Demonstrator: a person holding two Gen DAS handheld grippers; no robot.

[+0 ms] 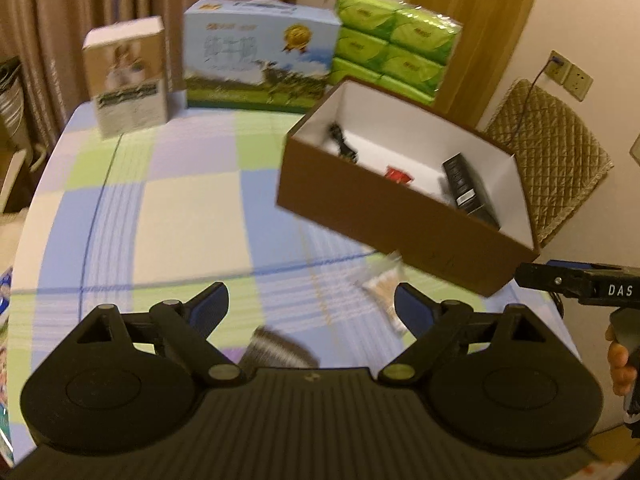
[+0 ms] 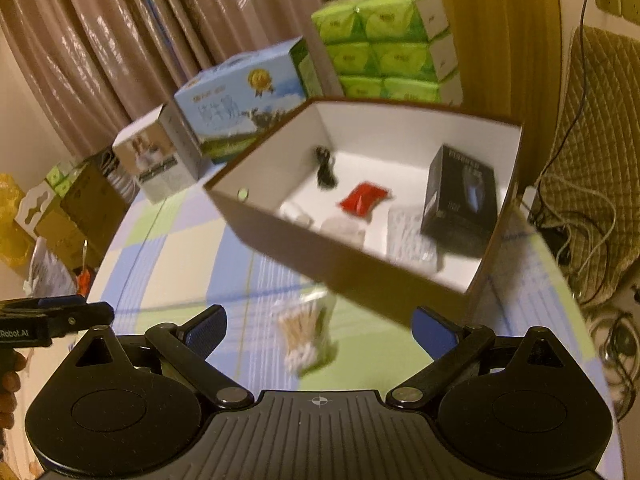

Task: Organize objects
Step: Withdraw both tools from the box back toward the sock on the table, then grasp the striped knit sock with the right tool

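Open box (image 2: pixel 352 276) sits right-of-centre on the surface (image 1: pixel 192 208). Inside it: cable (image 2: pixel 325 168) at the far left, small packet (image 2: pixel 363 199) mid-floor, carton (image 2: pixel 460 200) at the right end; blurred items lie along the near wall. Bag of cotton swabs (image 2: pixel 306 334) lies on the surface just in front of the box, between the box and the right gripper (image 2: pixel 318 332). Along the far edge, left to right: small upright box (image 1: pixel 130 76), wide milk carton (image 1: pixel 260 56), stacked tissue packs (image 1: pixel 396 46); the tissue stack is directly behind the open box. Chair (image 1: pixel 548 160) stands off the surface, right of the box. Left gripper (image 1: pixel 310 308) is left of the right one.
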